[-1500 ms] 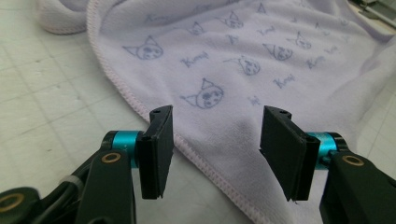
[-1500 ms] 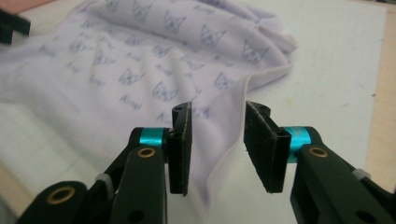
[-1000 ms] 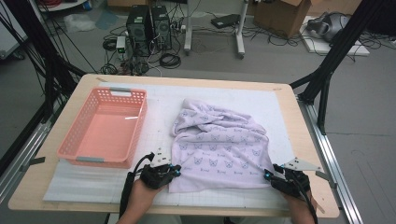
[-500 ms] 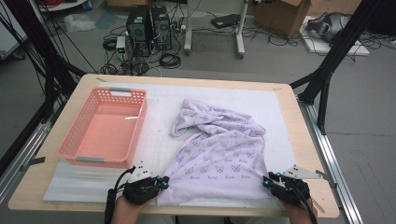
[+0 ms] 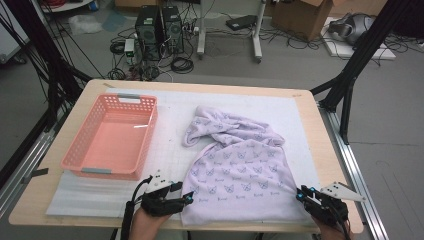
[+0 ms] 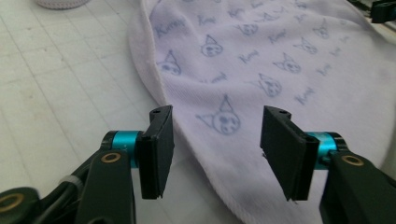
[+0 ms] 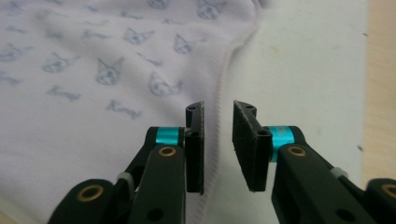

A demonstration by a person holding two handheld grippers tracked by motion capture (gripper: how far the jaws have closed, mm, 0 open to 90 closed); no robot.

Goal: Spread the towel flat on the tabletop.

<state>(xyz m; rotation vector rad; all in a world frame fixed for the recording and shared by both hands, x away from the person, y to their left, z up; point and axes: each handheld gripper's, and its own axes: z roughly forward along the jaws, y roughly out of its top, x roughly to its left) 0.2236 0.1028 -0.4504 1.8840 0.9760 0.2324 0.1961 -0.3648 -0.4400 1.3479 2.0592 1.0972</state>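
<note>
A pale lilac printed cloth (image 5: 240, 172) lies in the lower middle of the high view, its near half smoothed flat and its far end bunched toward the centre of the white mat (image 5: 170, 145). The left gripper (image 5: 186, 197) sits at the cloth's near-left corner; in the left gripper view its jaws stand wide apart, straddling the hemmed edge (image 6: 154, 88) with nothing pinched. The right gripper (image 5: 302, 193) rests at the near-right corner; in the right gripper view its jaws are parted by a narrow gap around the stitched hem (image 7: 219, 112), not squeezing it.

The work looks like spreading or folding the cloth, probably with the pink basket (image 5: 112, 135) at the left of the frame as its destination. To do the next grasp well, each gripper should take the hem deep enough to hold a single layer, close both at matching corners, and lift evenly so the far bunched folds pull straight instead of twisting.
</note>
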